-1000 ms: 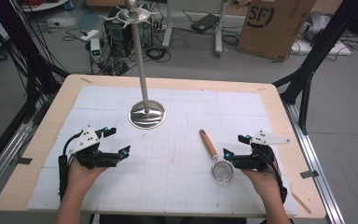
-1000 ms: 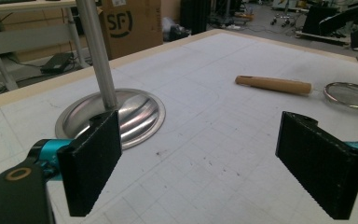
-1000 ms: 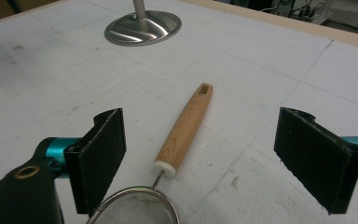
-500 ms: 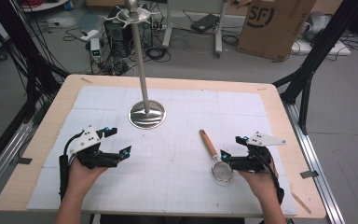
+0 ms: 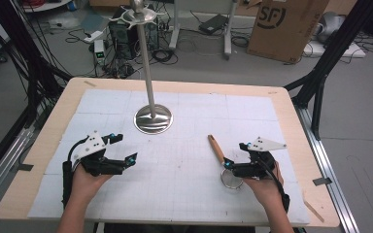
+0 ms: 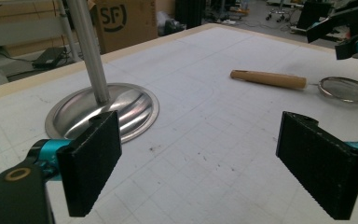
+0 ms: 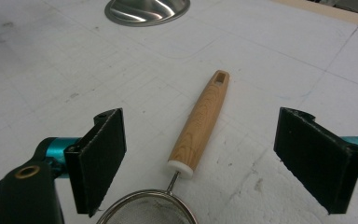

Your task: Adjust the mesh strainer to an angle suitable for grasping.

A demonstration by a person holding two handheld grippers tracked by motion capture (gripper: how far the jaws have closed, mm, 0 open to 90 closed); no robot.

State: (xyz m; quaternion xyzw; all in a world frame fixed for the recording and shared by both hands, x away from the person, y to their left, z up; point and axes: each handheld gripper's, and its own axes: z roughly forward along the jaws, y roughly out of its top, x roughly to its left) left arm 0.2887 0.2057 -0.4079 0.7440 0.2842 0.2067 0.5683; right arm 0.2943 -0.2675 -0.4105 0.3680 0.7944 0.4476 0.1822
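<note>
Small mesh strainer (image 7: 186, 154), light wooden handle, lying flat on table, between right gripper's (image 7: 214, 158) wide-open jaws, untouched

A wooden table (image 5: 298, 116) covered with a white gridded mat (image 5: 252, 109) stands on a grey floor (image 5: 364, 121). Behind it, a cardboard box (image 5: 289, 26) sits near tangled cables (image 5: 175, 51) and a power strip (image 5: 98, 48). Black frame legs (image 5: 328, 58) rise at both sides, and metal rails (image 5: 328, 165) run along the table's edges.
</note>
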